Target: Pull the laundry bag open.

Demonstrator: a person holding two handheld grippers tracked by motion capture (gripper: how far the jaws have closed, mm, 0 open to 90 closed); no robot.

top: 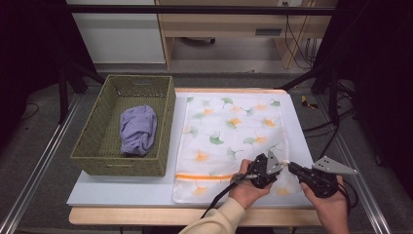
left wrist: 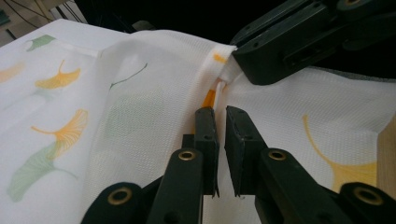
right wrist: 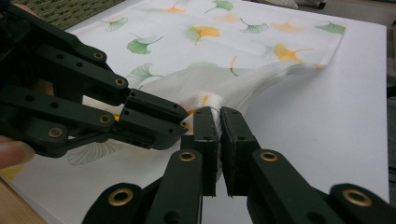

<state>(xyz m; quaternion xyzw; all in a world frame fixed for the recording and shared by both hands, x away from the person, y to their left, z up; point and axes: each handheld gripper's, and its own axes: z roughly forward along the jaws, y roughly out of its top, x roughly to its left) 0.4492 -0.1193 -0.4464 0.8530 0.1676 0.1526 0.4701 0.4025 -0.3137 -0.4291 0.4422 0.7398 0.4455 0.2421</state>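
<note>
A white mesh laundry bag [top: 229,131] printed with ginkgo leaves lies flat on the table, an orange zipper [top: 202,176] running across its near end. Both grippers meet at the bag's near right edge. My left gripper [top: 282,164] has its jaws nearly together, with the orange zipper pull [left wrist: 210,97] at their tips. My right gripper [top: 292,167] is shut on a pinch of the bag's fabric [right wrist: 210,100] beside the pull, lifting it into a small ridge. In the left gripper view the right gripper [left wrist: 236,56] reaches in from the upper right.
A green woven basket [top: 97,146] stands to the left of the bag, with a crumpled purple cloth [top: 139,129] inside. The white tabletop [top: 122,190] shows bare in front of the basket. Cables hang off the right side of the table.
</note>
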